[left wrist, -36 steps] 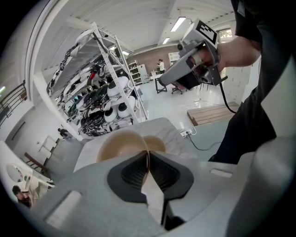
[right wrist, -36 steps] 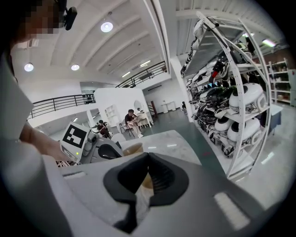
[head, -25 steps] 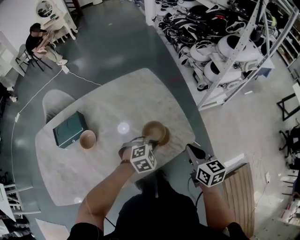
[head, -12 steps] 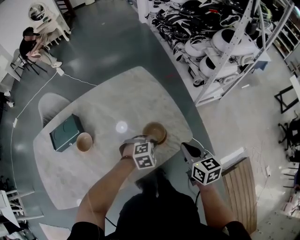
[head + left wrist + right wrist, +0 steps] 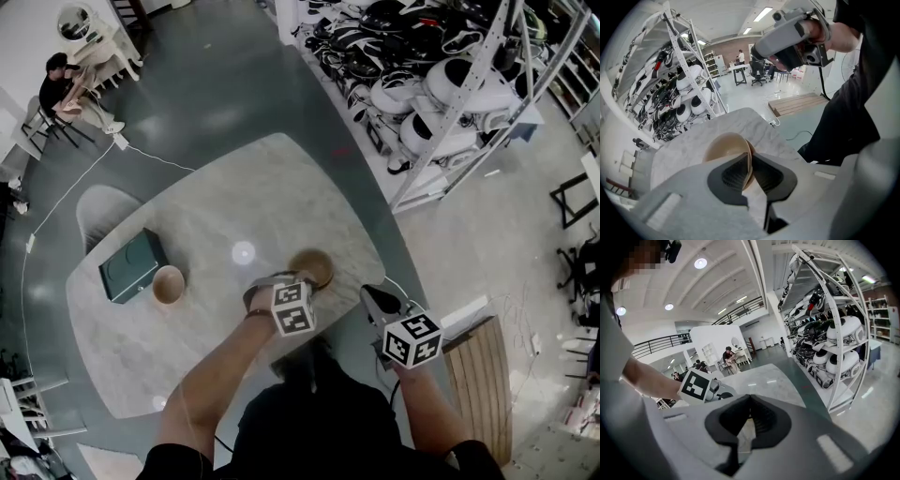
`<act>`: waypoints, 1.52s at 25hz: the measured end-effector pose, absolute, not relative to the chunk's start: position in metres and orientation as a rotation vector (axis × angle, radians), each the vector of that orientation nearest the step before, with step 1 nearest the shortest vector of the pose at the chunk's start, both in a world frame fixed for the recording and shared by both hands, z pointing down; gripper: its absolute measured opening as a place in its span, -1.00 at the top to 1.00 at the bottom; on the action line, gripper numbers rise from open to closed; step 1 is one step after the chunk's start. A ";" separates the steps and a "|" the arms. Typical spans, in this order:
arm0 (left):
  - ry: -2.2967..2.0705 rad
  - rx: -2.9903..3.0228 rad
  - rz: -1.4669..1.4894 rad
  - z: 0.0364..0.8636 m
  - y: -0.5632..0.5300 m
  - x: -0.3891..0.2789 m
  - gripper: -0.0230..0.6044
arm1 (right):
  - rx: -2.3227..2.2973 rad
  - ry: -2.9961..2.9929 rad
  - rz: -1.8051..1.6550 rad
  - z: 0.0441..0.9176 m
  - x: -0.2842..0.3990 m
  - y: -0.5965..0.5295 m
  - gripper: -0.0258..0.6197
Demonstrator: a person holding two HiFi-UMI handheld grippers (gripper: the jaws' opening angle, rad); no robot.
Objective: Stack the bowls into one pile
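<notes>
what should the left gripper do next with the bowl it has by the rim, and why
Probably finish opening the left gripper and lift it clear of the tan bowl: its jaws are opening with the rim between them, and the bowl looks set down on the marble table. The other bowl sits apart by the green box, unstacked.

Bright ceiling lights point(image 5: 701, 262), glare spot on table point(image 5: 281, 187), fisheye warp w/ dark corners.

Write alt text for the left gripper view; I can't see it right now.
The left gripper, fingers opening, has the rim of a tan bowl between them, over a marble table. A metal rack of white and black gear stands behind at left.
</notes>
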State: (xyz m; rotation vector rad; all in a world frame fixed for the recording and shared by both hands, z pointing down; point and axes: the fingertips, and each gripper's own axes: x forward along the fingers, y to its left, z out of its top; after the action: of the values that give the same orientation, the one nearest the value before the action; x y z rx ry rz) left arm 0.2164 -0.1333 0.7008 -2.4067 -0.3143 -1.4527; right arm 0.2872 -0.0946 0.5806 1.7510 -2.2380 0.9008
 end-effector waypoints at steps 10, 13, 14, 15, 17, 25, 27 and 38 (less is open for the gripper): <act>-0.280 -2.452 -1.431 0.692 -0.135 0.219 0.48 | 1.719 -2.259 0.889 0.580 0.282 -0.110 0.92; -0.220 -2.517 -1.395 0.676 -0.142 0.220 0.47 | 1.711 -2.268 0.872 0.578 0.283 -0.118 0.92; -0.195 -2.548 -1.382 0.670 -0.145 0.218 0.47 | 1.708 -2.274 0.866 0.577 0.282 -0.121 0.92; -0.164 -2.585 -1.368 0.662 -0.148 0.215 0.48 | 1.704 -2.281 0.858 0.574 0.279 -0.124 0.92; -0.082 -2.676 -1.327 0.647 -0.158 0.208 0.48 | 1.691 -2.300 0.836 0.568 0.273 -0.131 0.92; 0.424 -2.886 -1.058 0.576 -0.216 0.141 0.64 | 1.556 -2.402 0.741 0.539 0.233 -0.167 0.92; 0.523 -2.903 -0.995 0.559 -0.225 0.117 0.65 | 1.511 -2.435 0.706 0.528 0.218 -0.178 0.92; 1.122 -2.938 -0.533 0.462 -0.220 -0.033 0.89 | 1.164 -2.590 0.591 0.499 0.097 -0.208 0.92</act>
State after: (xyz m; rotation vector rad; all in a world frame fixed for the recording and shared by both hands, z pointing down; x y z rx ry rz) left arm -0.0326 -0.2197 0.4619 -2.9378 1.1219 -0.5333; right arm 0.0971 -0.2081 0.4986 1.1638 -2.5904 0.5907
